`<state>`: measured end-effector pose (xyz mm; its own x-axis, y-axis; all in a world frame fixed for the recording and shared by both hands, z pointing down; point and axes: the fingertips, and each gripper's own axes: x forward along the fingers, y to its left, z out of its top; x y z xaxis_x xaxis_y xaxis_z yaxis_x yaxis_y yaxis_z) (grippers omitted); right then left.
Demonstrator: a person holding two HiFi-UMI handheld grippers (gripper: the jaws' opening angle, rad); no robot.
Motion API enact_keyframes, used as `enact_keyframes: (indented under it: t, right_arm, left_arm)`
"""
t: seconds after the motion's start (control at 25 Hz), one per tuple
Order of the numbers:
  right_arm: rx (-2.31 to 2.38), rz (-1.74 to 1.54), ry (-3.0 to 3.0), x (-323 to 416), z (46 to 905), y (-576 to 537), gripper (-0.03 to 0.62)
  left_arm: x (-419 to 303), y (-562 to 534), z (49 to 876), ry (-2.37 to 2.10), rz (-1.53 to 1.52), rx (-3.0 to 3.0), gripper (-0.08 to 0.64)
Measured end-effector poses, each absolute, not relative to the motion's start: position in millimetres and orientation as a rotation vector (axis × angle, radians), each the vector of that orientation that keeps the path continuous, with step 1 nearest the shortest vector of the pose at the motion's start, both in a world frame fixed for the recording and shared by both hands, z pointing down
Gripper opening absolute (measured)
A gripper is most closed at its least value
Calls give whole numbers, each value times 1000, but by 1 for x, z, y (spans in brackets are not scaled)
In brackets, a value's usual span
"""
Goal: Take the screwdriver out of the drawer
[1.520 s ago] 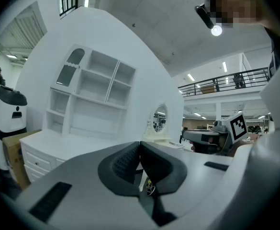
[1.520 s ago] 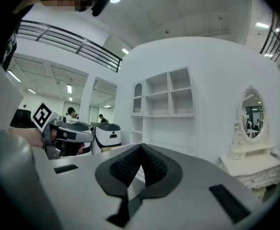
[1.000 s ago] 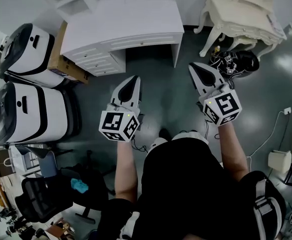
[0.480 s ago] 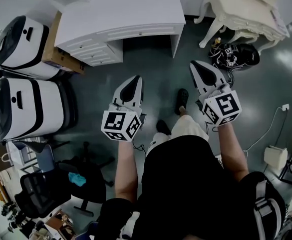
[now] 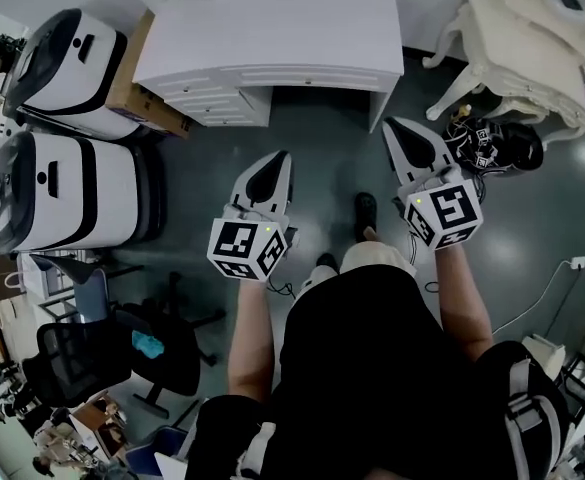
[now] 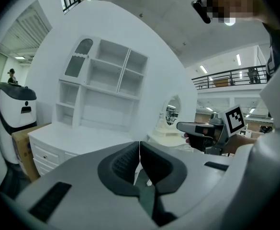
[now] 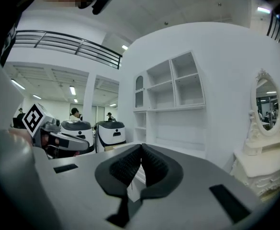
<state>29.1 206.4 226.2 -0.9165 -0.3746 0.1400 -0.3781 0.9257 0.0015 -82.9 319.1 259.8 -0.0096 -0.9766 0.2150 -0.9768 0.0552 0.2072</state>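
1. Screwdriver: can't spot it in any view; drawers [image 5: 219, 103] of the white desk [image 5: 272, 28] all pushed in.
2. Head view only: looking down on left gripper [image 5: 279, 160] and right gripper [image 5: 394, 128], both short of the desk, with a cardboard box [image 5: 137, 93] and white-and-black machines [image 5: 67, 193] off to the left.
3. Left gripper view: pads pressed together on nothing; shows the whole shelf unit [image 6: 101, 95] on the desk, cropped in the head view.
4. Right gripper view: pads together too, empty; adds an oval mirror [image 7: 266, 102].
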Motion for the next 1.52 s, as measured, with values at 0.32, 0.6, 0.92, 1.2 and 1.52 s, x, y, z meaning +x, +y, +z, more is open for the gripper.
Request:
enact_keyframes:
  t: [0.32,0.6,0.92,1.2,1.52]
  right_arm:
    - [401,41,-2964,3,227,130,17]
    - [237,70,-2936,-7,248,76,17]
    - [121,148,-2903,-22,280,39,17]
    - [102,205,-2864,-40,315,30,17]
    - [124,216,-2820,-75,350,28,17]
  left_arm:
    - [-94,240,264,-2079,-7,1894,25]
    - [-92,176,288,-2103,-16,1792,25]
    - [-93,144,323,-2112,-7,1656,25]
    - [-109,137,352,-2098,-4,1617,25]
    - [-150,117,394,-2054,10,1627,25]
